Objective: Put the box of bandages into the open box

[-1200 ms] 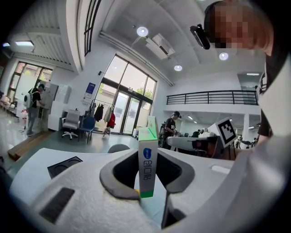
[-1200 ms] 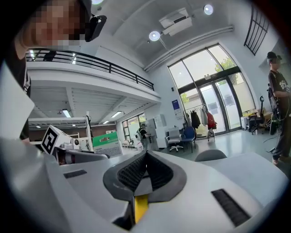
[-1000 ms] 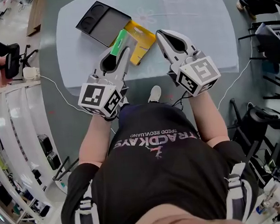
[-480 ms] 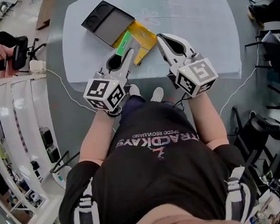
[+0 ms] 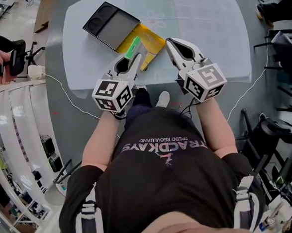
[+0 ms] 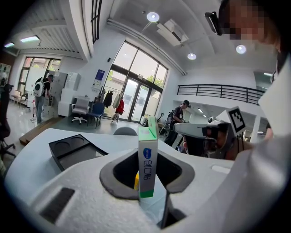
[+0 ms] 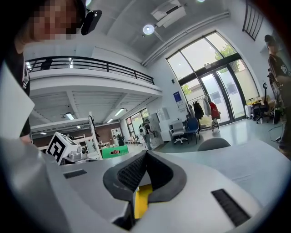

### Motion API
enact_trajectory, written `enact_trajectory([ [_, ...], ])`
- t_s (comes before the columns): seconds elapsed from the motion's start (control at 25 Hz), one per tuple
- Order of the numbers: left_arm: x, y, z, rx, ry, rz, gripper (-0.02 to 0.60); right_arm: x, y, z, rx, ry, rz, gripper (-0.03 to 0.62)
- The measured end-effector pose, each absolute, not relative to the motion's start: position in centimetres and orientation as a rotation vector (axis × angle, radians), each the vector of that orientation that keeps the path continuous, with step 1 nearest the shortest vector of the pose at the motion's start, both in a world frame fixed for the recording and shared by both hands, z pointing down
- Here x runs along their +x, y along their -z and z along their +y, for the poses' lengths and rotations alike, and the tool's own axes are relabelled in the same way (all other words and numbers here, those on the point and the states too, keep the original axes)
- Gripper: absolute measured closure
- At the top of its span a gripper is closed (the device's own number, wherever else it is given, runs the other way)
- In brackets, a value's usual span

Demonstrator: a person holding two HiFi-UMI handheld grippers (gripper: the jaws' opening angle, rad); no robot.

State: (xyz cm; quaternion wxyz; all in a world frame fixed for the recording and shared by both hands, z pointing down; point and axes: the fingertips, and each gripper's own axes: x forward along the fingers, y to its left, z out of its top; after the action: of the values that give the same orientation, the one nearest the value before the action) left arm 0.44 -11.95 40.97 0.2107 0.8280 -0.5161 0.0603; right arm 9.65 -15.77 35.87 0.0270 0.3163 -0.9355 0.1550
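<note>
The box of bandages (image 5: 132, 47), white with a green end, is pinched in my left gripper (image 5: 134, 56) and sticks out past its tips. It hangs over the near left edge of the yellow open box (image 5: 149, 40) on the table. In the left gripper view the bandage box (image 6: 148, 159) stands upright between the jaws of my left gripper (image 6: 150, 157), with a bit of yellow below it. My right gripper (image 5: 170, 40) is shut and empty, just right of the yellow box. The right gripper (image 7: 145, 154) shows its jaws pressed together, with the yellow box (image 7: 142, 202) beneath.
A black tray (image 5: 109, 24) with round hollows lies at the table's back left, touching the yellow box. The pale table (image 5: 204, 25) stretches to the right. Chairs, cables and shelving stand on the floor around it; the person's feet are at the near edge.
My left gripper has carried the bandage box a little to the right and forward, closer over the yellow box. The right gripper has hardly moved.
</note>
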Motion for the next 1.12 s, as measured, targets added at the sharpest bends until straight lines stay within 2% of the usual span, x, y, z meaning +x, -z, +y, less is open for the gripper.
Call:
enact_trajectory([
  [0.48,-1.2,-48.9,-16.1,2.237,-0.311,-1.297,0.48,7.7,-42.3,-19.5,1.014,-0.614,-2.747,0.583],
  [1.12,-2.0,-57.8,-18.9,2.024,-0.36,-1.166,0.479,6.1,-48.3,-21.5,0.999,-0.752,-2.615,0.582],
])
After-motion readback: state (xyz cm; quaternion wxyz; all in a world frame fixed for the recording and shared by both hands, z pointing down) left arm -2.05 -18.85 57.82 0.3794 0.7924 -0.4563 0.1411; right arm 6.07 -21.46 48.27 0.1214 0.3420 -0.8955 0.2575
